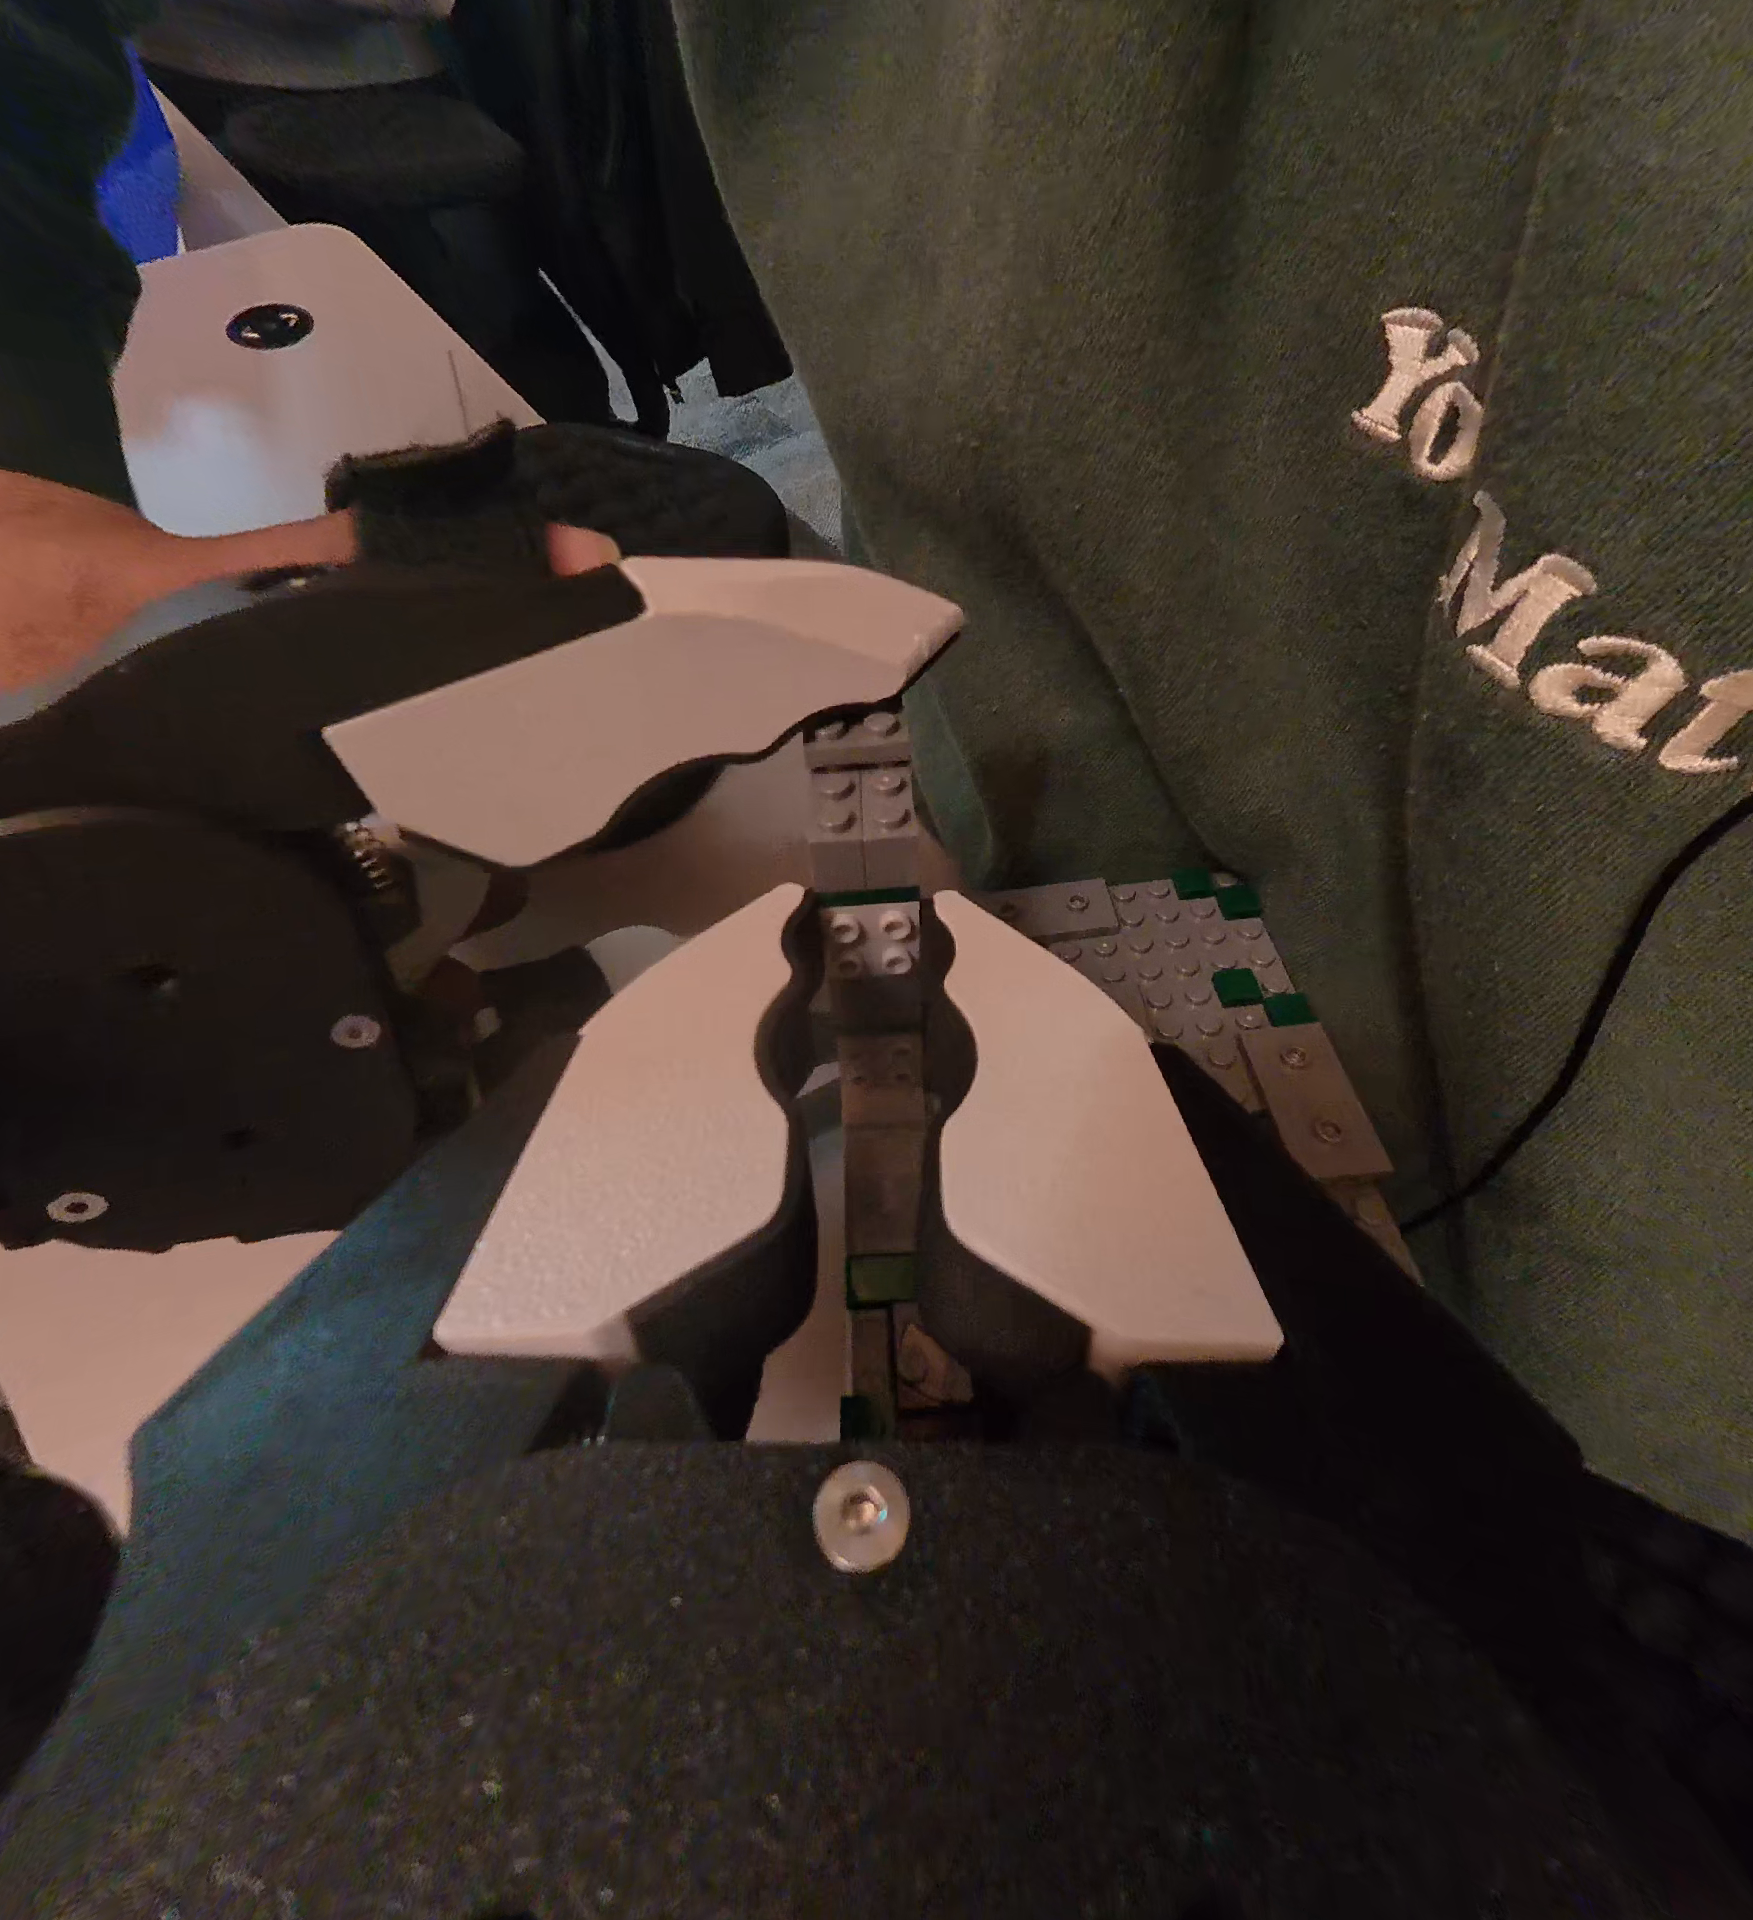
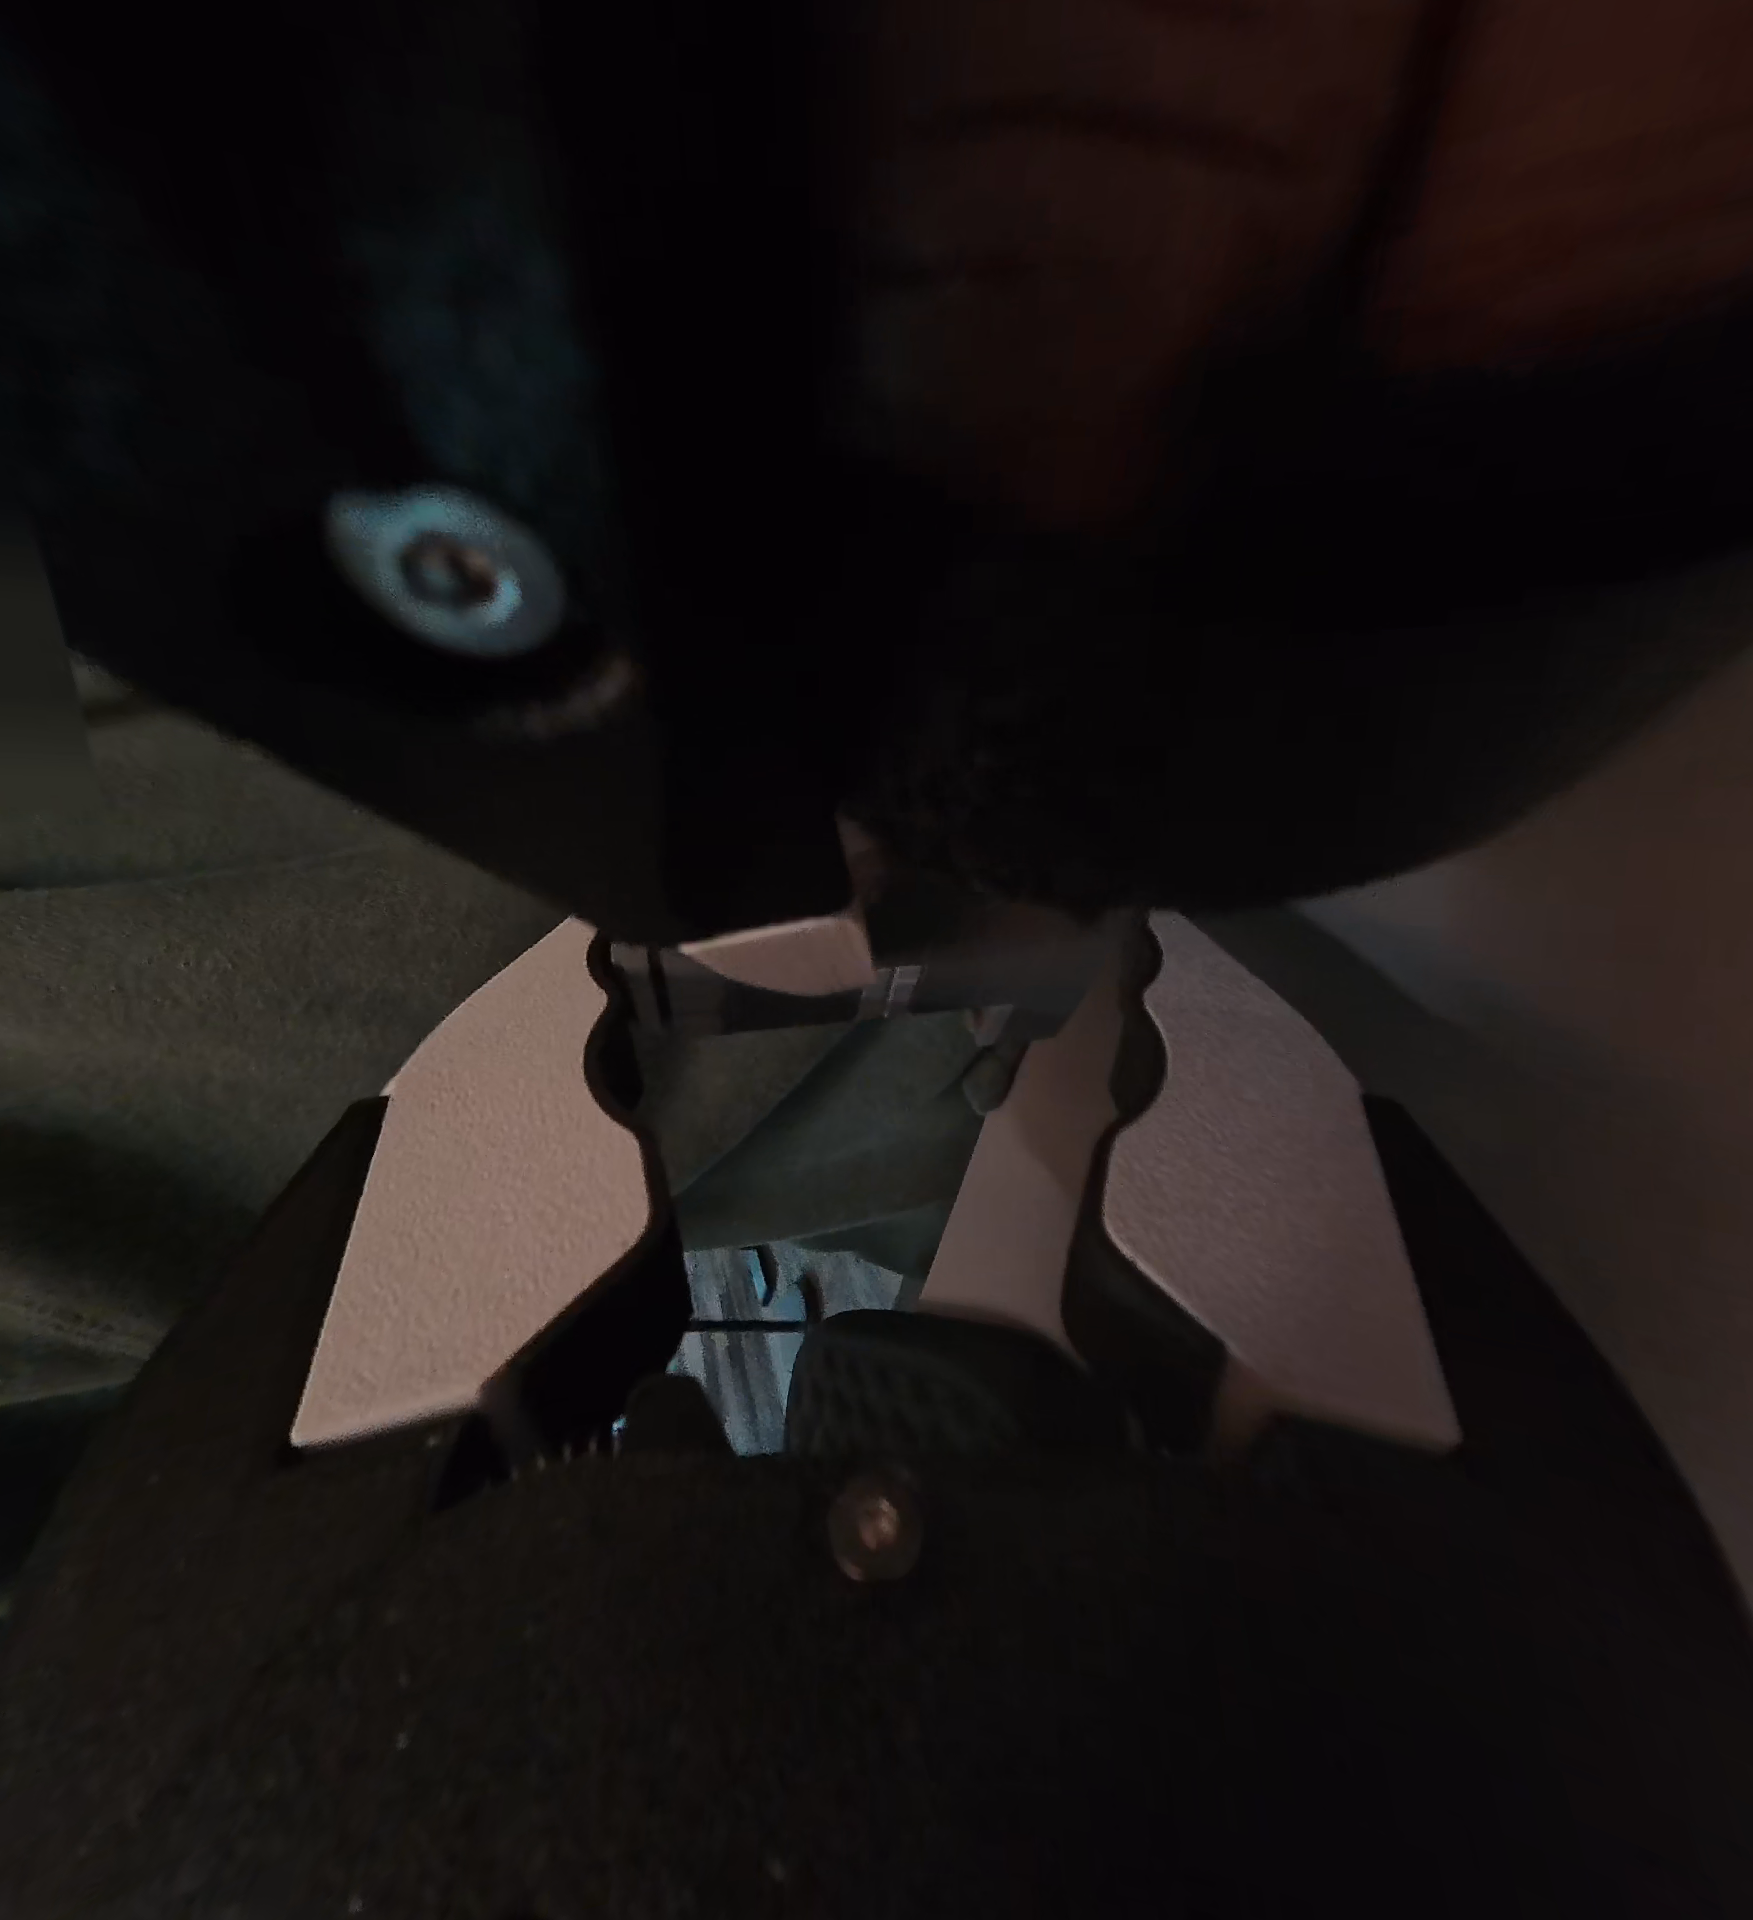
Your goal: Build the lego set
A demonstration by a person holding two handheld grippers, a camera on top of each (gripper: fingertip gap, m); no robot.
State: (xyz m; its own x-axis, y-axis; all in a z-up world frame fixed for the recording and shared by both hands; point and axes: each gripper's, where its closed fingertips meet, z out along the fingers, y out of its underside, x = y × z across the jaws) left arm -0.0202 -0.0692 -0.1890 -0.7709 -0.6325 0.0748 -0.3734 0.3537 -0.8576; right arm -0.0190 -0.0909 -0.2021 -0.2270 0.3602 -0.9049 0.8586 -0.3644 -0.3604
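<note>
Gripping grey lego strip (image 1: pixel 870 935) lengthwise, pointing away; left gripper (image 1: pixel 870 896).

One grey lego strip (image 1: pixel 867 821) stands between the left fingers (image 1: pixel 674 1122), two studs wide. One grey studded baseplate (image 1: pixel 1178 971) lies just right of those fingers, carrying four small green pieces (image 1: pixel 1238 985). Two grippers show; one green sweatshirt (image 1: pixel 1215 416) beyond.

Grey lego build (image 1: pixel 867 821), green accents, studded strip upright, studded baseplate (image 1: pixel 1178 966) beside.
</note>
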